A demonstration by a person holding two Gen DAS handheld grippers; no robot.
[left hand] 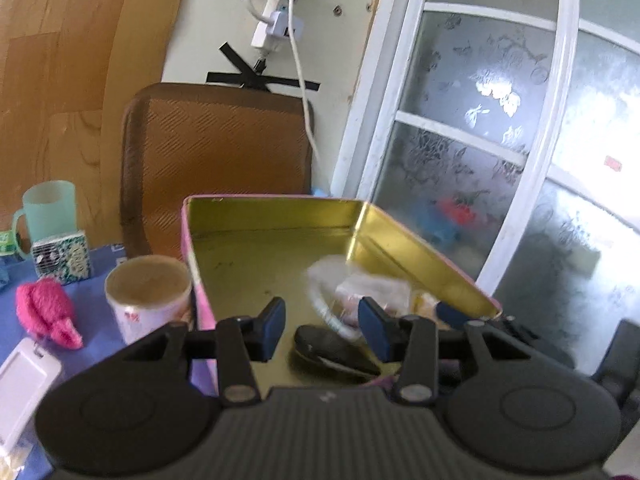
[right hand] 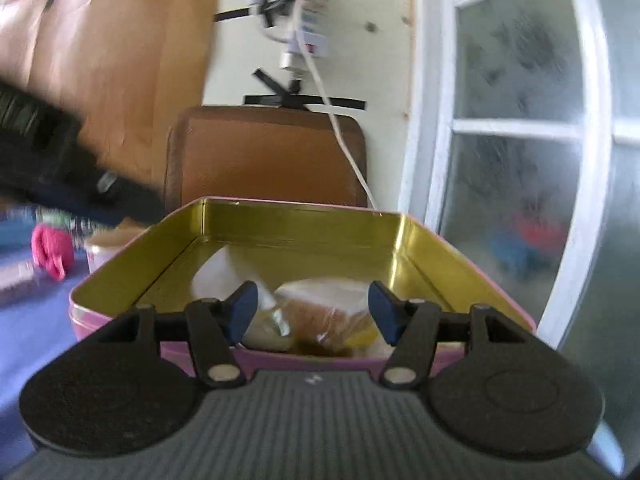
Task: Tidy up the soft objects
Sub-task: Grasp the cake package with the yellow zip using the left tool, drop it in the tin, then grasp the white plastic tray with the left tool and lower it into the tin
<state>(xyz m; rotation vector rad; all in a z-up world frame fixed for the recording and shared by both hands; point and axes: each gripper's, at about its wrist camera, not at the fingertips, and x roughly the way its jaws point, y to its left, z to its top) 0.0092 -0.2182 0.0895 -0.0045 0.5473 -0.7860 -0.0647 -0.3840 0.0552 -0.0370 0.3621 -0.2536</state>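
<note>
A pink tin with a gold inside (left hand: 280,216) stands open on the blue cloth. In it lie clear-wrapped soft packets (left hand: 368,292) and a black object (left hand: 332,348). My left gripper (left hand: 324,330) hovers open over the tin's near left part, nothing between its blue pads. The right wrist view shows the same tin (right hand: 304,220) with a pale packet (right hand: 216,276) and a brownish wrapped packet (right hand: 328,312). My right gripper (right hand: 314,314) is open above the tin's near wall, its pads clear of the packets. A pink fuzzy soft thing (left hand: 44,312) (right hand: 52,252) lies on the cloth, left of the tin.
A paper cup (left hand: 148,296) stands against the tin's left side. Farther left are a teal mug (left hand: 48,212), a small patterned box (left hand: 60,256) and a white card holder (left hand: 24,380). A brown chair back (left hand: 216,160) and a glass door (left hand: 480,140) stand behind.
</note>
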